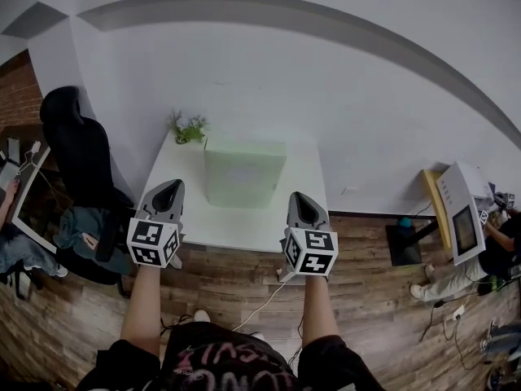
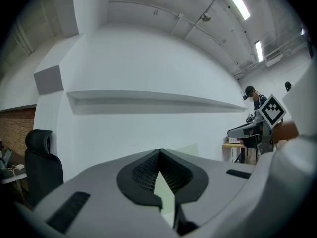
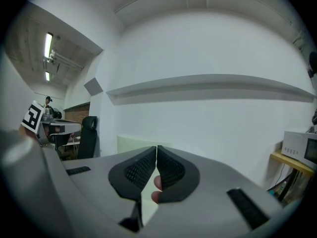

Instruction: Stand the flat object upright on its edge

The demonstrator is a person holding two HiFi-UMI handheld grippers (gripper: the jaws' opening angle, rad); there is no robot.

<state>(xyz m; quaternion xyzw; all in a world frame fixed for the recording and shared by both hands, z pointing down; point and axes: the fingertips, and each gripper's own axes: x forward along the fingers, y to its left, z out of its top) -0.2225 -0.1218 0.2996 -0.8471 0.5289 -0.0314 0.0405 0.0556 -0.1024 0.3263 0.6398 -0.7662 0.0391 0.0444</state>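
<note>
Your left gripper [image 1: 168, 190] and right gripper [image 1: 303, 204] both have jaws closed on nothing; the pale green flat rectangular board [image 1: 244, 173] stands upright beyond their tips.

The person is holding both bare forearms out in front, side by side and well apart, the left forearm [image 1: 145, 308] and the right forearm [image 1: 320, 316] each carrying a grey two-jaw gripper. The left gripper [image 1: 172, 186] is pointing about level, its jaws pressing together, empty. The right gripper [image 1: 299, 196] is tipping slightly downward, its jaws likewise closed on nothing.
</note>
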